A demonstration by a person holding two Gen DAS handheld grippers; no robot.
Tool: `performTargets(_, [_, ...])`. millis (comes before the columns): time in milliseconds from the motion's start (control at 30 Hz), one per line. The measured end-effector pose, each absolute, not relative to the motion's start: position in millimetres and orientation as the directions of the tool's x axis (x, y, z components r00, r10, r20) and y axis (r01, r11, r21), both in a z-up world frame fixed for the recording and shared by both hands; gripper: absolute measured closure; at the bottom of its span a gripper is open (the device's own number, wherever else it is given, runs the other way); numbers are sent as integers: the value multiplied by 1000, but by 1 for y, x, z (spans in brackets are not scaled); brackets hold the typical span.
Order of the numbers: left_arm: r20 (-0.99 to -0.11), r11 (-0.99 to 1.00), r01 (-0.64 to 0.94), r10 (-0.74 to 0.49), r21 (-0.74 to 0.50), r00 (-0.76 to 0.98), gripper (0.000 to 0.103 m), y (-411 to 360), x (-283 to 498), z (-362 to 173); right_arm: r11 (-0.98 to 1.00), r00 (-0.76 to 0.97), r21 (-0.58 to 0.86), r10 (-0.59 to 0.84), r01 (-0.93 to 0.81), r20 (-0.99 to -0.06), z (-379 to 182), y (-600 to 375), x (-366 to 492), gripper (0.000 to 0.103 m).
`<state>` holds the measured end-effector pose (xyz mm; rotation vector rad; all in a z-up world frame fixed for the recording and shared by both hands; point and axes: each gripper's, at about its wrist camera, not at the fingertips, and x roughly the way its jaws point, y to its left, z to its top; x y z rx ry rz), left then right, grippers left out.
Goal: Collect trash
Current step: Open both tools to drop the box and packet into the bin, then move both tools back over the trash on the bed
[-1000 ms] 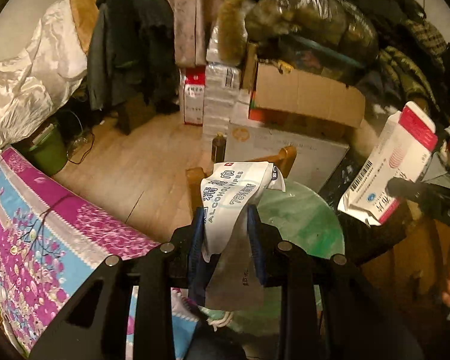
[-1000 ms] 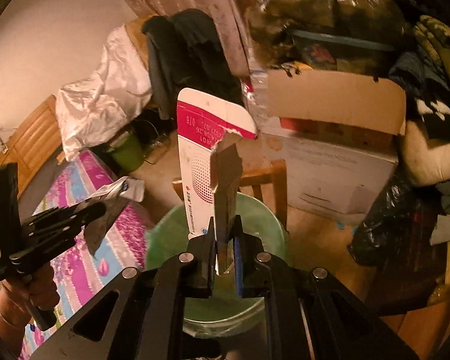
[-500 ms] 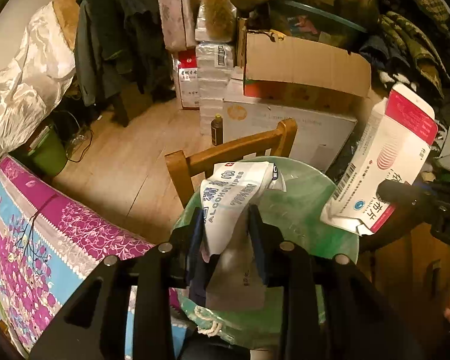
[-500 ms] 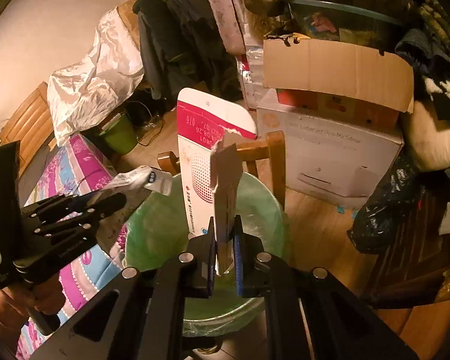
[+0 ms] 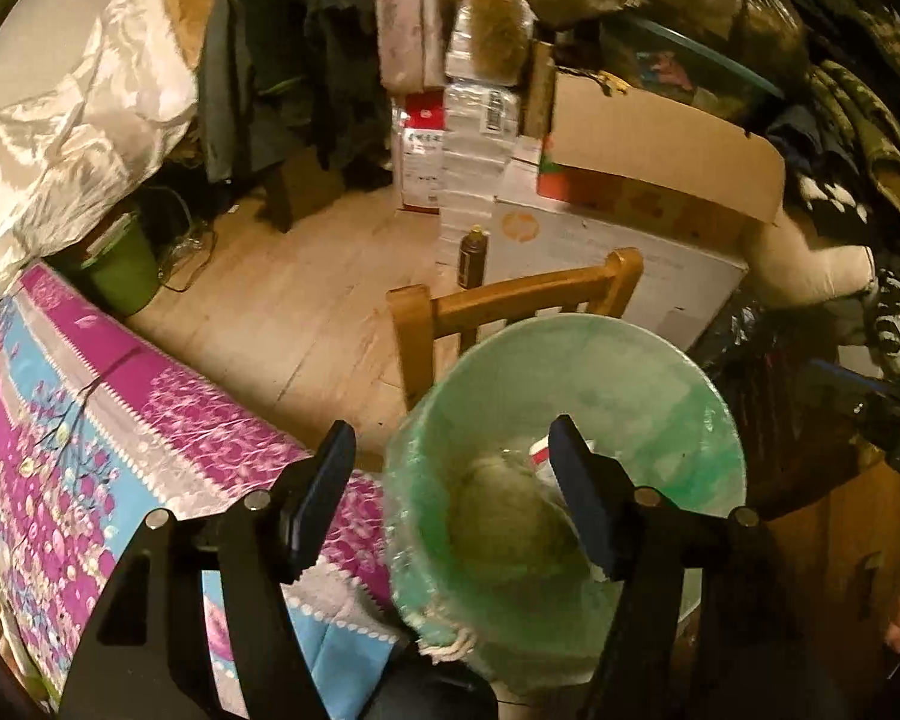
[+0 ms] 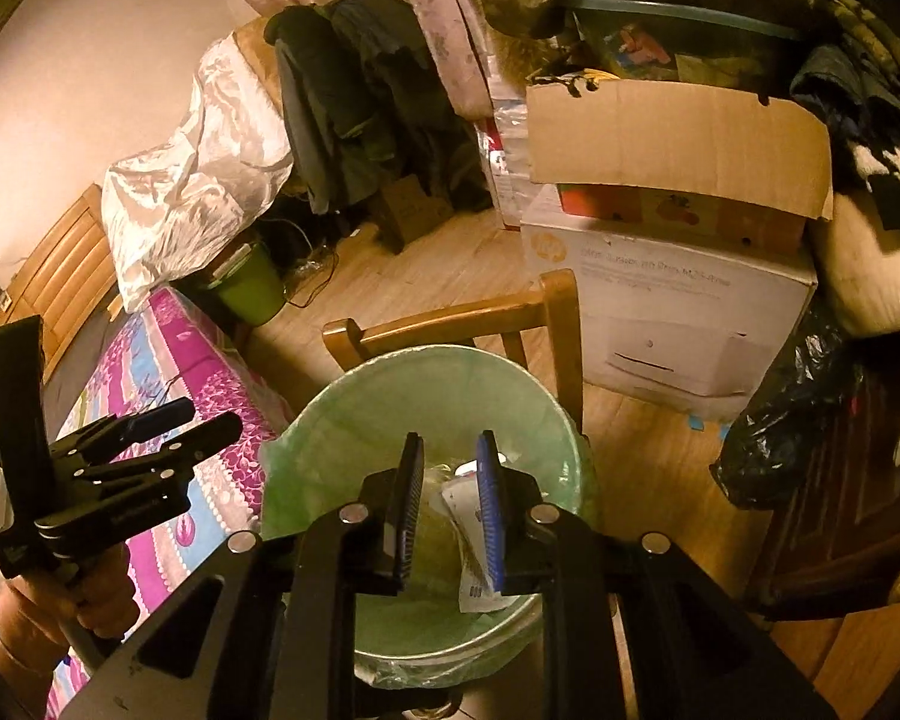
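Both pieces of trash have left my tools since a second ago and now lie in the green-lined bin (image 6: 390,396) beside the counter (image 5: 90,420). My left tool (image 5: 450,480) is opening wide, nothing between its jaws. My right tool (image 6: 447,510) is parting slightly, empty too, the carton (image 6: 471,546) lying below it.

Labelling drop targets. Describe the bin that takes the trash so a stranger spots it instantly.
Find the table with the magenta-and-blue floral cloth; beside its edge stands a wooden chair. In front of the chair is the round bin lined with a pale green plastic bag, unlike the smaller solid-green bucket by the far wall.
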<state>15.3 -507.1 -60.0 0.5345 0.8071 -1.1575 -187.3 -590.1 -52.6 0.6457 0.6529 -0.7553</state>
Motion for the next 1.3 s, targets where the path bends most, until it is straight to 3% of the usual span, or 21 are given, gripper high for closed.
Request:
performTargets(200, [-715, 530, 847, -573, 50, 401, 37, -446, 43, -52, 601, 602, 270, -462, 753, -651, -43, -568, -177, 83])
performTargets(333, [-670, 644, 755, -506, 126, 544, 35, -395, 64, -54, 618, 638, 252, -547, 745, -542, -33, -538, -167, 69])
performTargets(500, [-661, 745, 640, -386, 188, 644, 34, -309, 89, -69, 720, 716, 211, -520, 661, -466, -29, -485, -129, 63])
performTargets(767, [-724, 900, 404, -167, 165, 669, 33, -146, 112, -96, 920, 806, 161, -217, 358, -551, -46, -389, -24, 49])
performTargets(933, [-760, 962, 239, -59, 129, 647, 33, -43, 107, -109, 996, 781, 87, 68, -17, -621, -62, -291, 57, 38])
performTargets(1100, [-791, 984, 160, -32, 84, 612, 33, 33, 108, -118, 908, 664, 18, 319, -418, -676, -73, -182, 124, 31])
performTargets(1300, [-804, 993, 92, 0, 68, 595, 33, 104, 127, -124, 731, 523, -70, 415, -679, -744, -88, -87, 199, 26])
